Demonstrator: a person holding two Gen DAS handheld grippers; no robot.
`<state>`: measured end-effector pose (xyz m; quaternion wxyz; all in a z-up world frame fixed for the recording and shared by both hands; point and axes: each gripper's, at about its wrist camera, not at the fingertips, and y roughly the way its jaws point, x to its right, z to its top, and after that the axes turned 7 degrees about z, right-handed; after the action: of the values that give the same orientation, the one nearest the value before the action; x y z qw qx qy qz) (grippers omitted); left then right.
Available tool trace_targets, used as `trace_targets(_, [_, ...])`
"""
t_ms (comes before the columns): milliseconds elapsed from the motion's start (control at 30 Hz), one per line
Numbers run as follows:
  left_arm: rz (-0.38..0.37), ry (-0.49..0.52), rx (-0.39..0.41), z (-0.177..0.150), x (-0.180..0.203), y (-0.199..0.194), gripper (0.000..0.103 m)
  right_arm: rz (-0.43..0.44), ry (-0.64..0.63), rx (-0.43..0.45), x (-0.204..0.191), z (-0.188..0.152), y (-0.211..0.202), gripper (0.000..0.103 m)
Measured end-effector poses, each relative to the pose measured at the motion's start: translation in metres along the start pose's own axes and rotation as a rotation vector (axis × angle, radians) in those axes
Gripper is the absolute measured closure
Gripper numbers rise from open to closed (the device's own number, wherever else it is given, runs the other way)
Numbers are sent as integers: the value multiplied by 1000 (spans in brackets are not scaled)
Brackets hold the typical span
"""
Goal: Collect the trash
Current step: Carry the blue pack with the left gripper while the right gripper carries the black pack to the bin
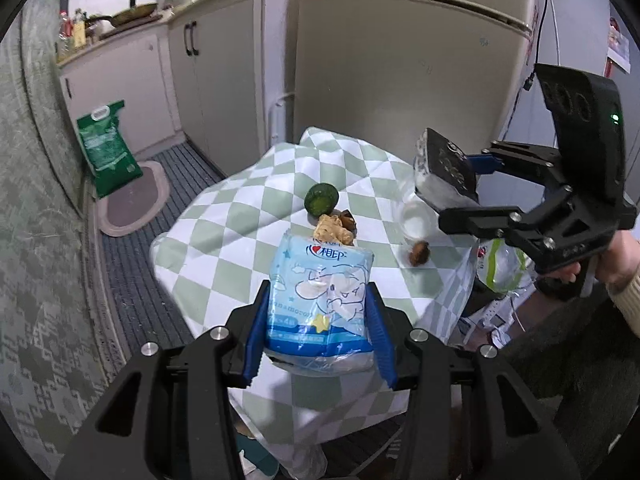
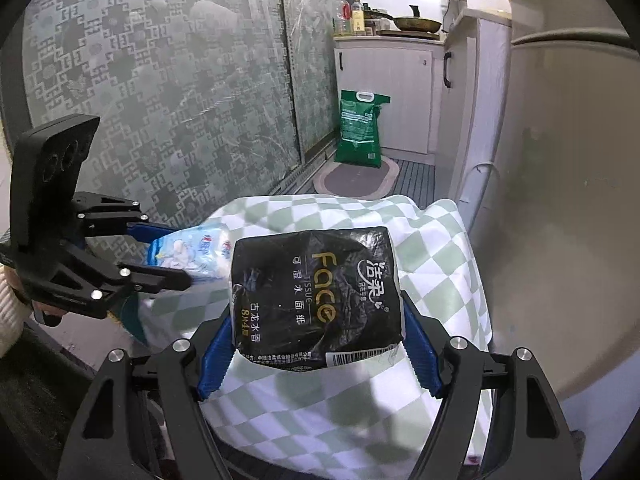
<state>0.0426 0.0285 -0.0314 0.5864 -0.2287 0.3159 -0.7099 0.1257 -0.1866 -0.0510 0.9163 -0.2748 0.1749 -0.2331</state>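
Left tongs (image 1: 318, 320) gripping blue tissue pack (image 1: 320, 300), right tongs (image 2: 320, 344) gripping black pack (image 2: 316, 296) (underside hidden), brown scraps (image 1: 419, 254) unclear.

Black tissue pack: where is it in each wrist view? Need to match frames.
Left wrist view: black tissue pack at right of centre, held in the right gripper, seen end-on above the checked cloth.
Right wrist view: bottom centre, label facing the camera, between the blue pads.
Shared landmark: green bag on the floor by the cabinets.
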Motion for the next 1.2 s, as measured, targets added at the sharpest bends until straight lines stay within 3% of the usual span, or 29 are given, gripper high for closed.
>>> trace_targets(300, [88,-99,65,2,-3,-29,55,-46,61,80,2,7,-24,28])
trace_targets(367, [87,-111,78,4,-4,-33,55,-30,108,83,9,10,-22,28])
trace_targets(567, [93,-113,69,2,-8,-31,55,-90,117,48,11,17,-5,27])
trace_targets(833, [88,-91,54,-5,-9,-31,55,-67,229,-25,27,5,32,27])
trace_targets(1200, [92,-129,55,-11,-15,-31,55,-45,186,48,30,5,35,33])
